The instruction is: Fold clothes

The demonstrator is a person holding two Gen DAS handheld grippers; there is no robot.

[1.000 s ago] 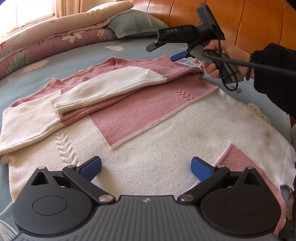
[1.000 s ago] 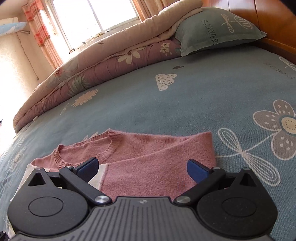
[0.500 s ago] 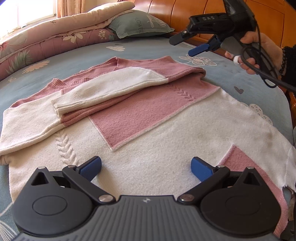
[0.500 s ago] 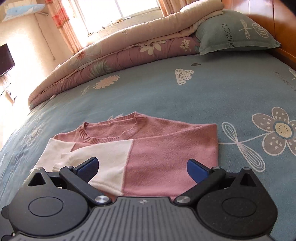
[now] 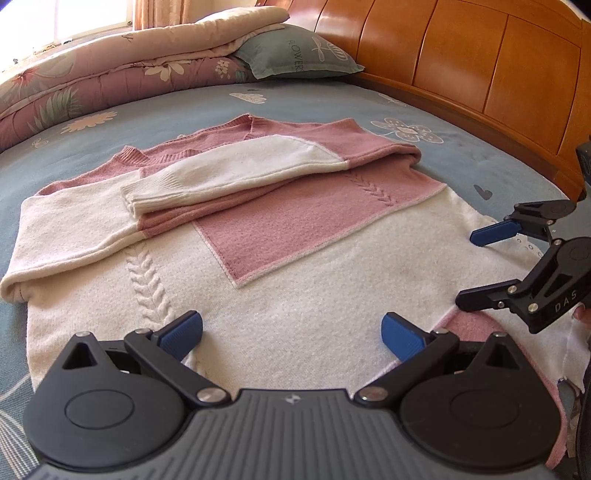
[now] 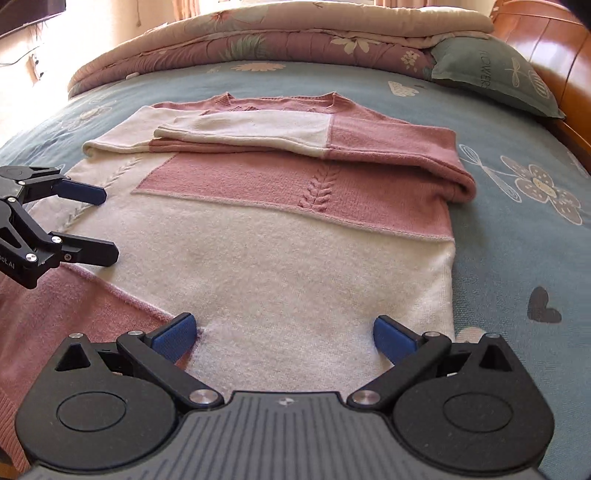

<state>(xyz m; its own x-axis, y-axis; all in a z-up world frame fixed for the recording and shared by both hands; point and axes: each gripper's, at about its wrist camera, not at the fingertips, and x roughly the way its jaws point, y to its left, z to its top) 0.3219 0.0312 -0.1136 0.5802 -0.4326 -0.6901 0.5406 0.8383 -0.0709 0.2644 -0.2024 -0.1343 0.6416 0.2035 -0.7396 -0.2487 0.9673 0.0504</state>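
A pink and cream knitted sweater (image 5: 295, 236), sleeves folded across its chest, lies flat on the blue flower-print bed (image 6: 517, 236). Left tool (image 5: 291, 334) and right tool (image 6: 284, 332), both released, hover at its 6 o'clock hem.

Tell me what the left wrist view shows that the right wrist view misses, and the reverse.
Only the left wrist view: the wooden headboard running in full along the bed's far side, and the right tongs seen from outside, open over the sweater's hem.

Only the right wrist view: the left tongs from outside, also open, and a dark screen corner at top left.

Both: the pink and white sweater with sleeves folded in, the blue sheet, the pillow.
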